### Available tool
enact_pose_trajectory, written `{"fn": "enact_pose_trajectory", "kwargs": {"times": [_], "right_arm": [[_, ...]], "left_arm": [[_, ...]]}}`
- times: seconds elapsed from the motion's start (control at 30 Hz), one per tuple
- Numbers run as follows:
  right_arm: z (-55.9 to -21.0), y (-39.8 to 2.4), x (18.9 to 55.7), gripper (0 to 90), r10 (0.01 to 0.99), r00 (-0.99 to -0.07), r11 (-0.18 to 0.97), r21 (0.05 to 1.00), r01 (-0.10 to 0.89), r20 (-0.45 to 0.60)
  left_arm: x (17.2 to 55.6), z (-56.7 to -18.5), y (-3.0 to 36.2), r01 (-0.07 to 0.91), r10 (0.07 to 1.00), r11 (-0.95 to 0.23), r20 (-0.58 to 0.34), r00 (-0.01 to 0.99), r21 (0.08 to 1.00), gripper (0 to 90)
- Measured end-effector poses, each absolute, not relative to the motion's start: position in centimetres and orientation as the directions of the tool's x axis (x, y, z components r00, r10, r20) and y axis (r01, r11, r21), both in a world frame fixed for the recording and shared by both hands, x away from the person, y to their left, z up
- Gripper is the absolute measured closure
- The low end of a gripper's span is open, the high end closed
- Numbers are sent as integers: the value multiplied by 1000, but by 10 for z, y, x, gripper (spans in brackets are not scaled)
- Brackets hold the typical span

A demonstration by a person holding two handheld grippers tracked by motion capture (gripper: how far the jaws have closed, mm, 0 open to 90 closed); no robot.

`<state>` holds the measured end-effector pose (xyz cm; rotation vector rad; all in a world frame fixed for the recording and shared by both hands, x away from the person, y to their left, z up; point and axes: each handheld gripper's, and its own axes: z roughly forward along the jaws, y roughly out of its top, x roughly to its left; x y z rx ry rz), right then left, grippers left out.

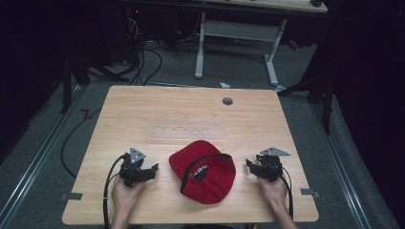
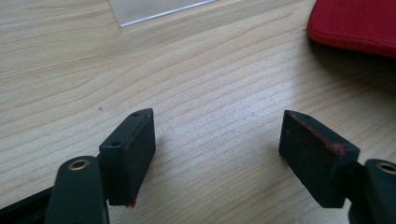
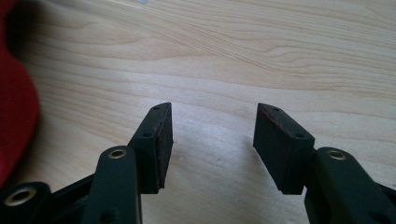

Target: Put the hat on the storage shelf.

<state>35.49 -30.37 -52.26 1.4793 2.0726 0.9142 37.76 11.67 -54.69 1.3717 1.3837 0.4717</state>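
A red cap (image 1: 203, 171) with a black strap and a dark patch lies near the front middle of the wooden table (image 1: 143, 109). My left gripper (image 1: 152, 170) rests on the table just left of the cap, jaws open and pointing toward it, nothing between them. In the left gripper view the gripper (image 2: 217, 126) stands wide over bare wood, with the cap's edge (image 2: 355, 23) at the upper right. My right gripper (image 1: 249, 165) sits just right of the cap, open and empty. In the right gripper view, this gripper (image 3: 212, 121) frames bare wood, the cap (image 3: 16, 107) at the left edge.
A clear plastic sheet (image 1: 186, 130) lies flat on the table behind the cap, its corner (image 2: 154, 9) showing in the left gripper view. A grey round grommet (image 1: 227, 101) sits near the far edge. Beyond the table stand a white desk frame (image 1: 239, 33) and floor cables (image 1: 143, 62).
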Motion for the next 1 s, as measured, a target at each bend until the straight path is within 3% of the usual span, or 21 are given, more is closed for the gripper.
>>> {"fn": "enact_pose_trajectory", "kwargs": {"times": [0.57, 1.0], "right_arm": [[-504, -292, 321, 423, 884, -455, 204, 786, 583, 109], [-497, -265, 336, 345, 834, -542, 267, 783, 562, 105]], "left_arm": [[378, -547, 117, 457, 884, 256, -398, 244, 852, 273], [378, -547, 117, 457, 884, 256, -397, 245, 852, 273]]}}
